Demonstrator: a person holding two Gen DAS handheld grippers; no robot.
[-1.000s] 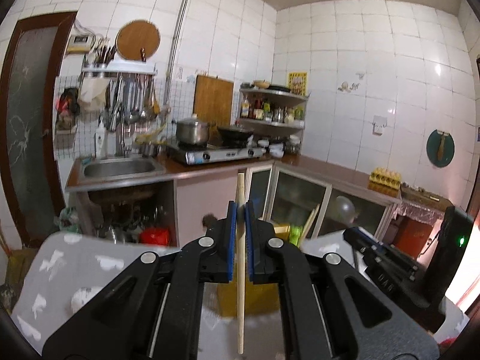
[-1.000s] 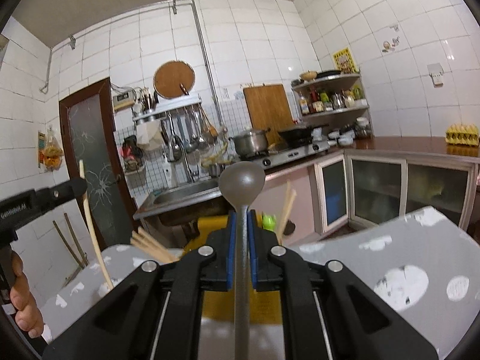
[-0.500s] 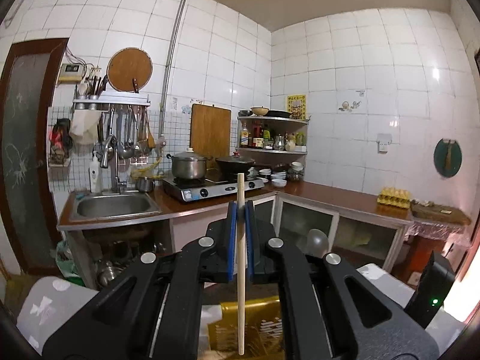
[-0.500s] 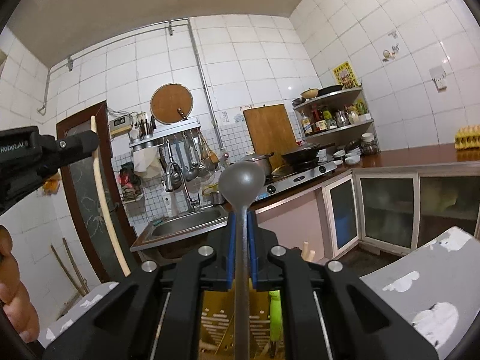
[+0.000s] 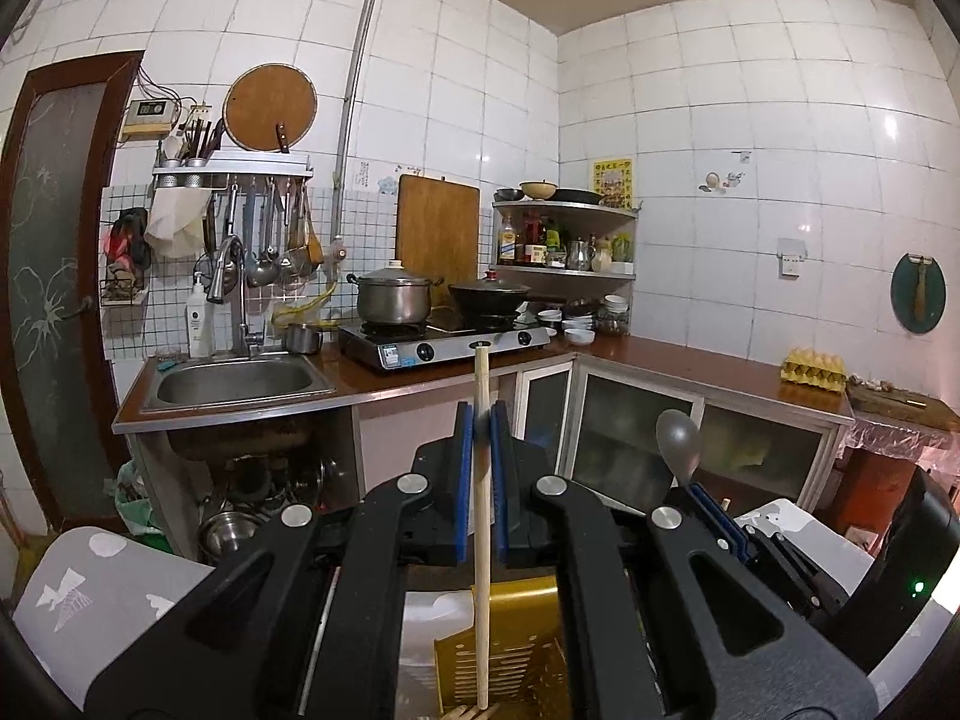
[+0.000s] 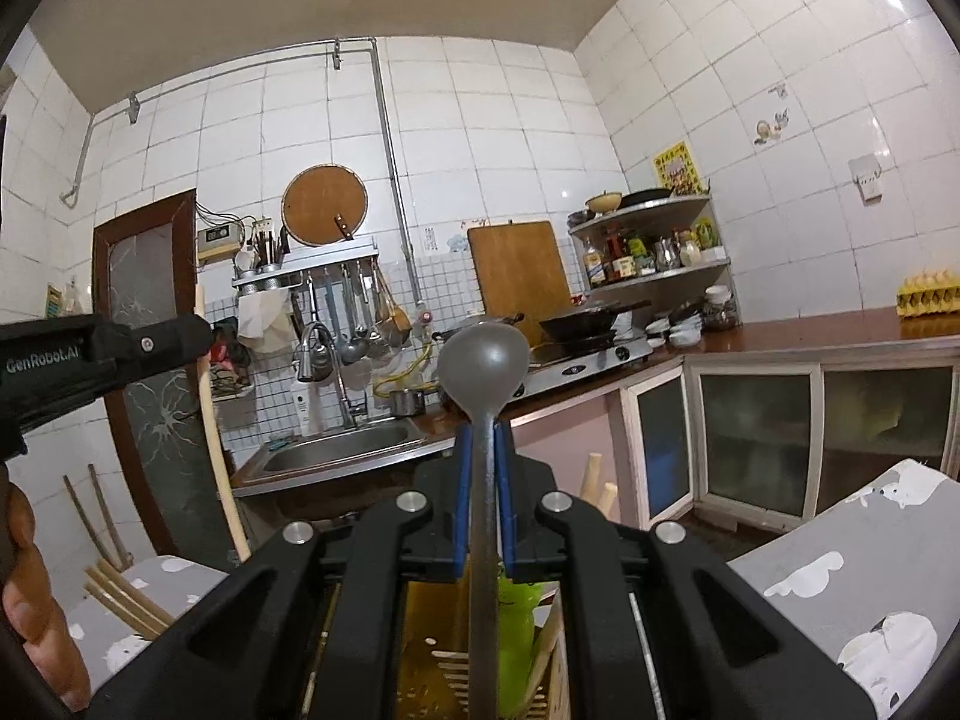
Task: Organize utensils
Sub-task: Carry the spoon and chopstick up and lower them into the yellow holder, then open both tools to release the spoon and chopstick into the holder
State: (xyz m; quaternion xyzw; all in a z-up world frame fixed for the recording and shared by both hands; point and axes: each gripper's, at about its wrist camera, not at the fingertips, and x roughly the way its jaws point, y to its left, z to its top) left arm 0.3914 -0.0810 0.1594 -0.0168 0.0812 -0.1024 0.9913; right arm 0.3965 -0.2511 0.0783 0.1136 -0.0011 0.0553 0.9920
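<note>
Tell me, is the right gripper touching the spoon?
Touching. The right wrist view shows the right gripper with its blue pads pressed on both sides of the spoon handle.

Matt black plastic tongs with blue rubbery pads clamp a pale, unvarnished wooden chopstick at centre frame; the second pair of tongs, same black plastic, grips a dull grey metal spoon with a soft sheen. Below, a yellow plastic basket shows slotted, slightly glossy walls. Glossy white ceramic tiles cover the walls. A brushed steel sink sits left in a polished reddish-brown desk. A shiny steel pot and wooden cutting board stand mid-frame. Grey patterned cloth lies lower right.
</note>
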